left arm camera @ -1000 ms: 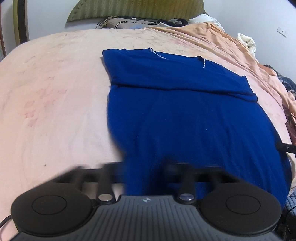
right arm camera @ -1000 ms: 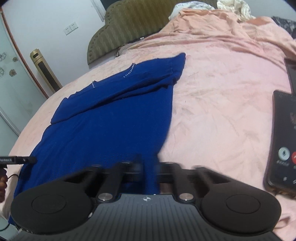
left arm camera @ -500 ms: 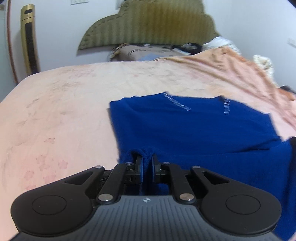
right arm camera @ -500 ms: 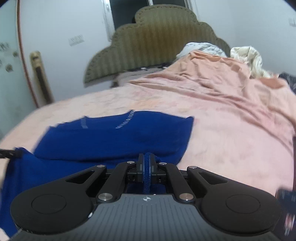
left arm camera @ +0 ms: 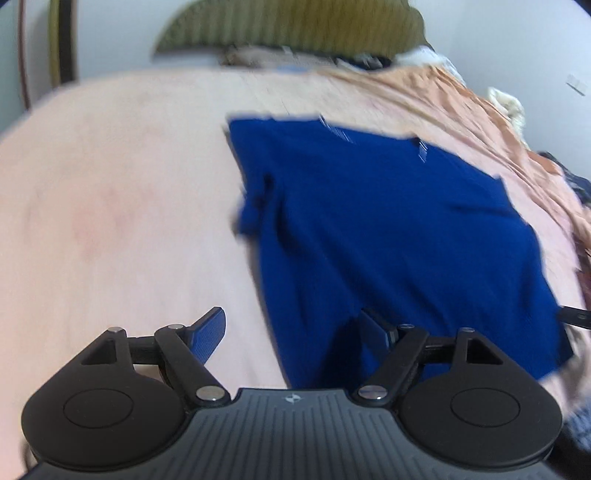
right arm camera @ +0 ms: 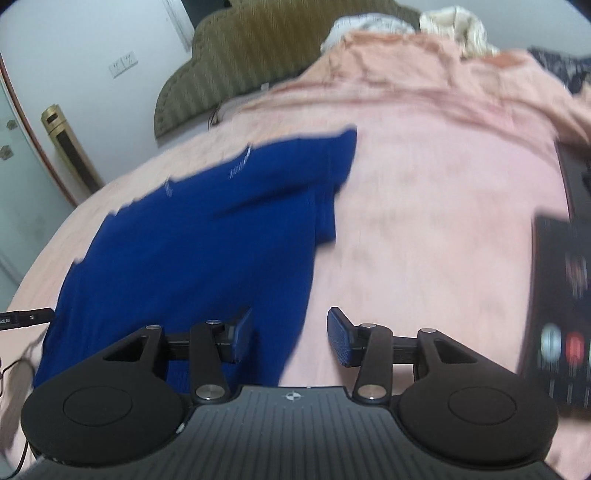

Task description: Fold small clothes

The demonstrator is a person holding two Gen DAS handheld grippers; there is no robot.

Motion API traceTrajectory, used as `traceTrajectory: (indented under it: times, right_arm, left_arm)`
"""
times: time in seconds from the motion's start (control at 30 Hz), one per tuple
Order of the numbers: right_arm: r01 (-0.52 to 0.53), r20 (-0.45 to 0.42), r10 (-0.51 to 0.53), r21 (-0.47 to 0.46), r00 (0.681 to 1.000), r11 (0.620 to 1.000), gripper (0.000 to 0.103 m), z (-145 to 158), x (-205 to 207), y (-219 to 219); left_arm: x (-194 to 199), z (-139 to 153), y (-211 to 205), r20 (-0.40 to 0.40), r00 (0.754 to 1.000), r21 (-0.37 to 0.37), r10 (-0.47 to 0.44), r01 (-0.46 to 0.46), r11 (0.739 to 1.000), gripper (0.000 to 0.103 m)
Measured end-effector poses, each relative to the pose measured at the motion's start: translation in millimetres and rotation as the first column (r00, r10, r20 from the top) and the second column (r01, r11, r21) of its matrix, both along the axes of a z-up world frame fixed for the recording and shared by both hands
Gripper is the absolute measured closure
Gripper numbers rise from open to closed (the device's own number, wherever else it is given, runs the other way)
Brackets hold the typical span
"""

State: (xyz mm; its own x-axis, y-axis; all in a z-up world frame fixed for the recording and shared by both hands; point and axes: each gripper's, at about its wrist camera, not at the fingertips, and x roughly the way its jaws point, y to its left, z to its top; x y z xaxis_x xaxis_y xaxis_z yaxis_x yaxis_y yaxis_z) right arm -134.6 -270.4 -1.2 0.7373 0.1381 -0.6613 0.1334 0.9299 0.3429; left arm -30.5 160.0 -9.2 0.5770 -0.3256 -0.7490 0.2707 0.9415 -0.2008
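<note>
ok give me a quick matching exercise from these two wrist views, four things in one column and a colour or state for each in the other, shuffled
Things:
1. garment
2. bed cover
3. headboard
4. phone

Colour or state:
A. olive green, ribbed
B. screen lit, lying on the bed
C. deep blue, spread on the bed
D. pale pink

Pairs: 1-C, 2-D, 3-A, 4-B

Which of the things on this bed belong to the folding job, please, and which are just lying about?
Job:
- blue garment
- left gripper, jaws opening, nothing pinched
- right gripper, jaws opening, nothing pinched

Lying about:
- phone
- rumpled orange blanket
- pale bundle
</note>
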Motion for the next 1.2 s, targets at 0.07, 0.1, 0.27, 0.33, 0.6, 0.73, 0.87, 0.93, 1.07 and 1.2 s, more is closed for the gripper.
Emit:
traceTrajectory:
  times: [0.07, 0.1, 0.27, 0.33, 0.6, 0.73, 0.87, 0.93, 1.07, 1.2]
  right_arm:
    - [-0.012, -0.018, 0.012, 0.028, 1.0, 1.0, 0.051, -6, -13, 6]
    - [-0.017, -0.023, 0.018, 0.042, 1.0, 0.999, 0.051, -7, -18, 10]
    - [-0.053, -0.004, 0.053, -0.037, 0.999, 0.998, 0.073, -7, -29, 35]
    - [-0.06, 0.002, 0.06, -0.034, 0.998, 0.998, 0.092, -10, -28, 36]
    - [-0.073, 0.163, 0.066, 0.036, 0.984, 0.997, 0.096, 42, -60, 20]
    - [-0.131, 0.229, 0.119, 0.039, 0.966, 0.991, 0.096, 89, -97, 12]
    - [-0.192, 0.228, 0.176, 0.048, 0.957, 0.98, 0.096, 120, -135, 13]
    - [-0.206, 0.198, 0.185, 0.094, 0.963, 0.974, 0.096, 117, -142, 15]
    - [-0.183, 0.156, 0.154, 0.192, 0.976, 0.964, 0.096, 99, -130, 8]
    - [-0.155, 0.194, 0.108, 0.25, 0.975, 0.956, 0.095, 95, -93, -3]
  left_arm:
    - [-12, -5, 0, -0.034, 0.999, -0.03, -0.026, 0.025, 0.999, 0.028]
    - [-19, -7, -1, -0.03, 0.999, -0.032, -0.038, 0.037, 0.999, 0.033]
    - [-32, -6, -18, 0.001, 0.995, -0.002, -0.102, 0.102, 0.995, 0.091]
    - [-29, -2, -19, -0.008, 0.996, -0.032, -0.094, 0.093, 0.995, 0.093]
    - [-73, 72, 0, 0.174, 0.981, -0.116, -0.085, 0.106, 0.988, 0.093]
    - [-111, 113, 15, 0.239, 0.962, -0.142, -0.133, 0.171, 0.975, 0.093]
    - [-131, 117, 12, 0.218, 0.956, -0.105, -0.195, 0.222, 0.969, 0.093]
    - [-128, 107, 6, 0.193, 0.958, -0.068, -0.212, 0.228, 0.971, 0.093]
    - [-100, 98, 1, 0.138, 0.971, -0.077, -0.193, 0.205, 0.976, 0.093]
    - [-60, 111, -5, 0.163, 0.975, -0.088, -0.15, 0.166, 0.982, 0.093]
